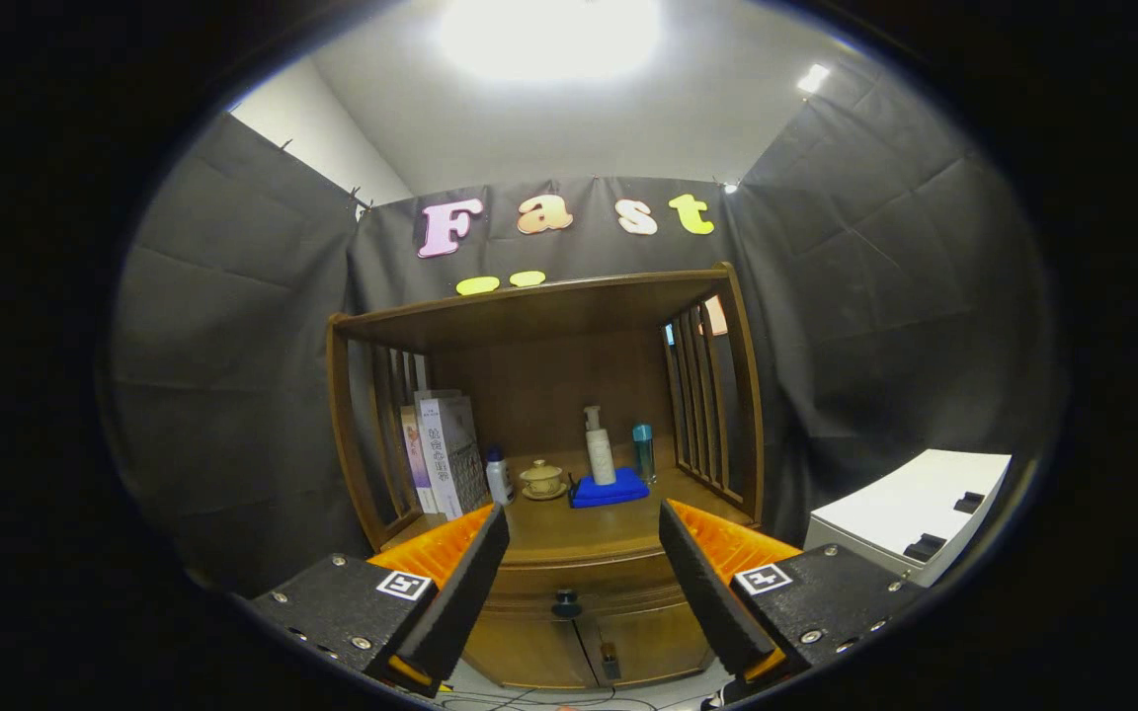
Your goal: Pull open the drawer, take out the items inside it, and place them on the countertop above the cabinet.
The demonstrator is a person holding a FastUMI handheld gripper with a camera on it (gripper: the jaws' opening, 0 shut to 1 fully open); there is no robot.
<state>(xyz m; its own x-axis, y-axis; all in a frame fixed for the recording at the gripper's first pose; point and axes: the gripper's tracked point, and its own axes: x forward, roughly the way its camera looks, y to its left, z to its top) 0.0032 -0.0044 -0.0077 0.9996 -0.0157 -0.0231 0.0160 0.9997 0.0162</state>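
Note:
A brown wooden cabinet (569, 632) stands ahead, with a drawer (579, 591) under its countertop (579, 528). The drawer is closed and carries a dark round knob (566, 602). My gripper (581, 521) is open, its fingers spread wide with nothing between them. It hangs some way in front of the cabinet, and the knob shows between and below the fingertips. What lies inside the drawer is hidden.
On the countertop, under a wooden hutch (539, 306), stand books (441, 454), a small white bottle (499, 477), a lidded cup (541, 480), a pump bottle (599, 449) on a blue cloth (610, 491) and a teal bottle (643, 452). A white unit (910, 513) sits to the right.

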